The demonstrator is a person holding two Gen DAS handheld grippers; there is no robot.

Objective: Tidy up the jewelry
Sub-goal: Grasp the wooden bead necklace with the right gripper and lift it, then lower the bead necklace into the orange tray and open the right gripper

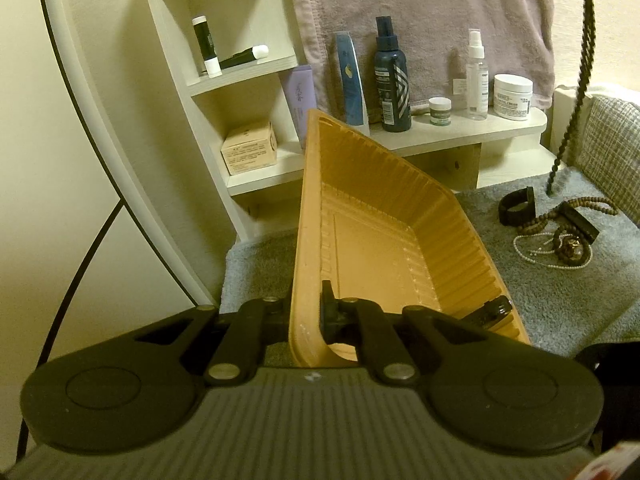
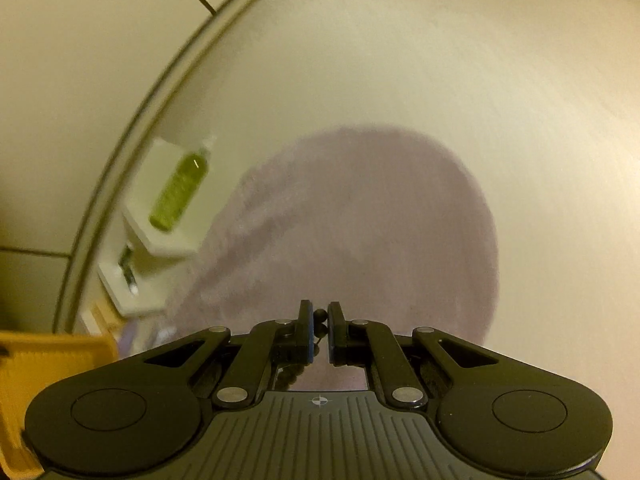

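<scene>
Left wrist: left tool (image 1: 306, 316) clamping tilted orange tray (image 1: 384, 216), long axis pointing away

The tray (image 1: 400, 240) is an orange-tan plastic one, rectangular, with ribbed walls and a flat bottom. It is tilted steeply, its open side turned to the right, and its near rim is clamped between the fingers of the left gripper (image 1: 306, 316). A small black piece (image 1: 494, 310) rests in its lower near corner.

A dark bead strand (image 1: 576, 76) hangs straight down at the right, its lower end just above the grey mat; its top beads (image 2: 319, 322) are pinched in the right gripper (image 2: 319, 330).

The remaining jewelry lies in a loose pile on the mat: a black band (image 1: 518, 206), brown wooden beads (image 1: 588, 204), a white pearl strand (image 1: 536, 254) and a black bar-shaped piece (image 1: 580, 221).
</scene>
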